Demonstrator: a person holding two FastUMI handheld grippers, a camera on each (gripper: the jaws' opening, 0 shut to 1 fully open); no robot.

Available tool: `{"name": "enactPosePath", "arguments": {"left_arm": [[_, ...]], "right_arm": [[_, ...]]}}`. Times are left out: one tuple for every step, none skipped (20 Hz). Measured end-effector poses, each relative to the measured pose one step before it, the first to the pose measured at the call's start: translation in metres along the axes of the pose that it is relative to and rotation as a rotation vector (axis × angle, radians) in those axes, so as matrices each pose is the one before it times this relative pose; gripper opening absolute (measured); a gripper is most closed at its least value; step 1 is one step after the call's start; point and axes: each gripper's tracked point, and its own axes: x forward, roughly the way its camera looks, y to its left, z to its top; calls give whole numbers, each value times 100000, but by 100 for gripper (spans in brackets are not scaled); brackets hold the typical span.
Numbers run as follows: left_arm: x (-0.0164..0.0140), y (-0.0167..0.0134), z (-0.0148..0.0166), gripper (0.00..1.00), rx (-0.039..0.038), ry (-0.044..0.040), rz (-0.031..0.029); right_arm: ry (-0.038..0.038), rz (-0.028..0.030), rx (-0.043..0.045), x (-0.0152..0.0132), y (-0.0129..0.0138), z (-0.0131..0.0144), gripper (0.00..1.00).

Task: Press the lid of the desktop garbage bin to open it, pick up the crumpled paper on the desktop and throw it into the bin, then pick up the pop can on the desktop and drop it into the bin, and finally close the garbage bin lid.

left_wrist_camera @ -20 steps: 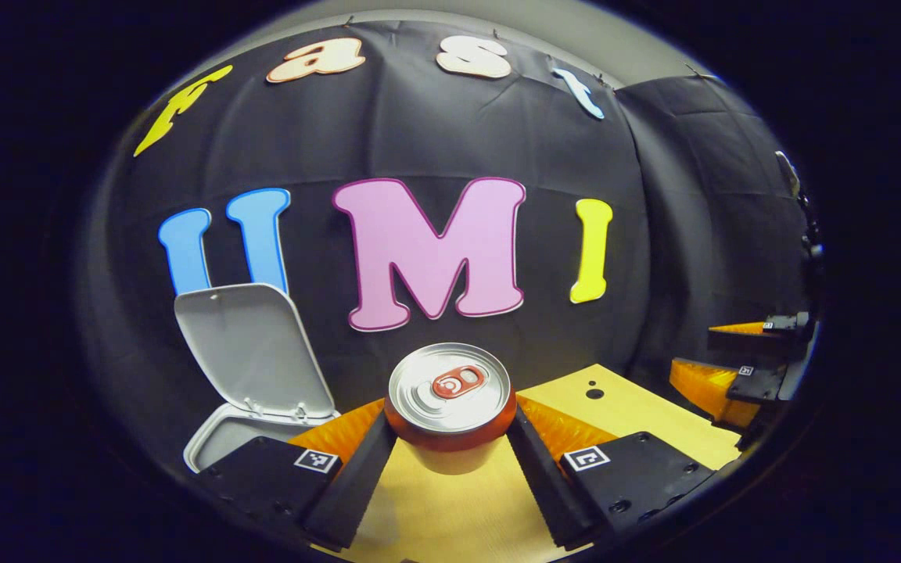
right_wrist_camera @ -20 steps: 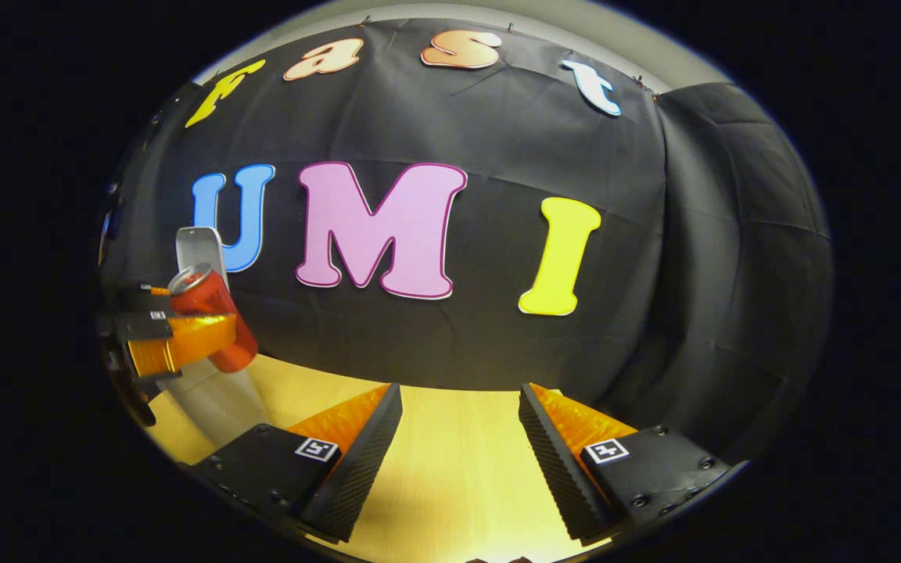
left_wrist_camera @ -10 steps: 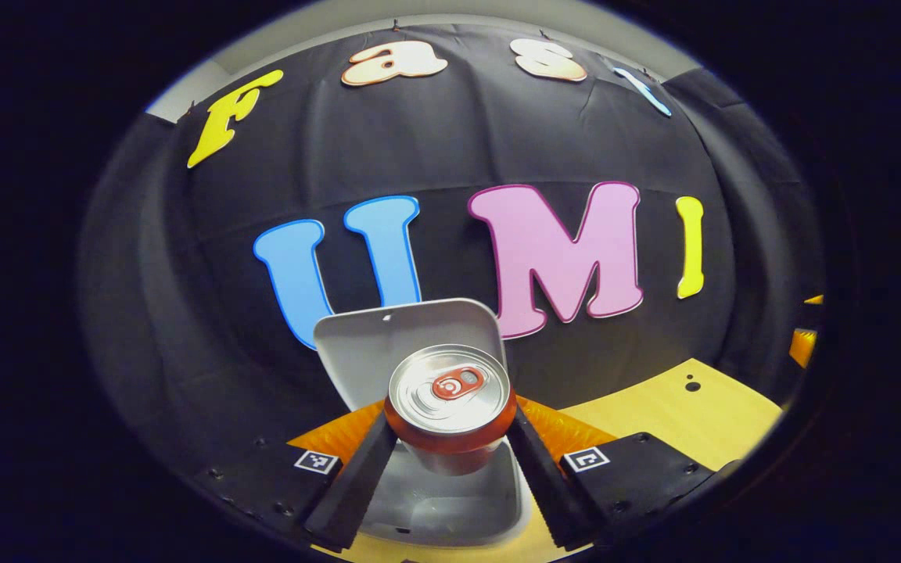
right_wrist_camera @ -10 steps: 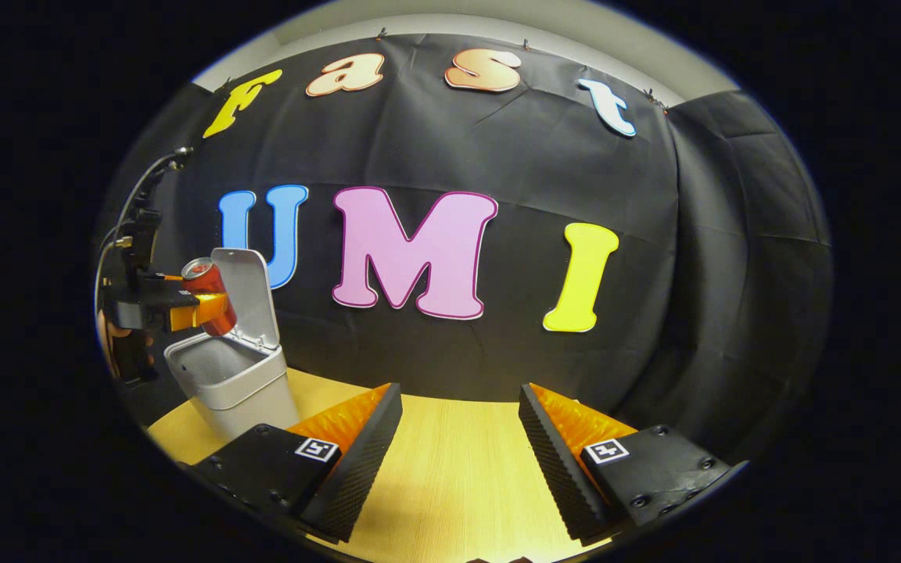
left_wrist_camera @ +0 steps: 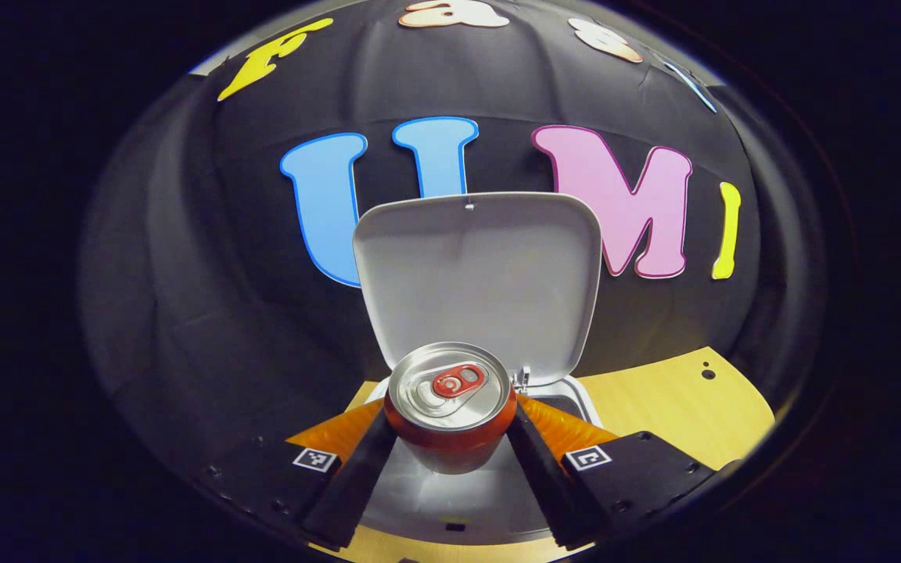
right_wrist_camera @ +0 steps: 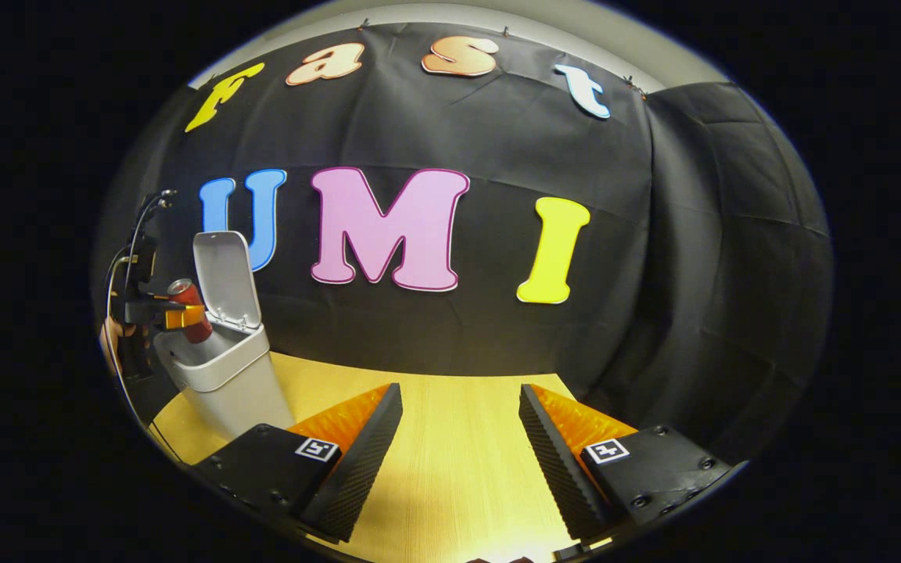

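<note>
Now the left tongs [left_wrist_camera: 450, 450], gripping the can [left_wrist_camera: 450, 407], have moved over the open bin [left_wrist_camera: 576, 391], ready for release; right tongs [right_wrist_camera: 458, 461] idle open at lower centre.

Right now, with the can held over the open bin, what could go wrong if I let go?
1. The pop can, gripped upright by the left gripper, sits close in front of the raised lid; it may clip the lid or hinge as it drops.
2. In the right gripper view the can hangs near the bin's rim on the near side, so it might strike the edge and bounce onto the table.
</note>
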Motion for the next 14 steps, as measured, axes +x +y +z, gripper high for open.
{"name": "enactPosePath", "arguments": {"left_arm": [[153,45,-54,90,1083,-175,419],[197,60,102,91,979,-552,239],[122,-75,291,92,705,-760,63],[0,-101,384,96,673,-789,-127],[-98,-125,589,97,799,-1471,-118],[-169,1,855,98,911,-2061,130],[-187,157,1075,97,1118,-2440,967],[-195,312,1103,97,1329,-1902,1542],[-241,444,1345,97,1730,-2743,2091],[-185,298,1909,98,549,-4259,1274],[-133,-5,2031,98,-971,-4237,127],[16,33,2156,97,-2227,-4472,-444],[330,-126,2111,97,-2357,-4070,-1131],[182,270,1684,96,-1652,-3117,-1267]], "right_arm": [[261,-452,-93,-108,-76,-29,98],[193,-399,-325,129,-78,-129,98],[20,-90,-265,42,39,16,98],[29,83,-56,216,197,61,98],[183,400,17,171,221,-37,98],[36,418,-38,222,214,-153,98],[17,401,-125,201,226,-96,98],[34,653,-100,215,222,-106,98],[-193,655,181,143,236,112,98],[-478,675,181,261,158,129,98],[-148,272,197,253,75,145,98],[-51,468,964,358,34,170,98],[-591,995,1654,308,308,460,98],[-932,946,1593,431,140,576,98]]}}
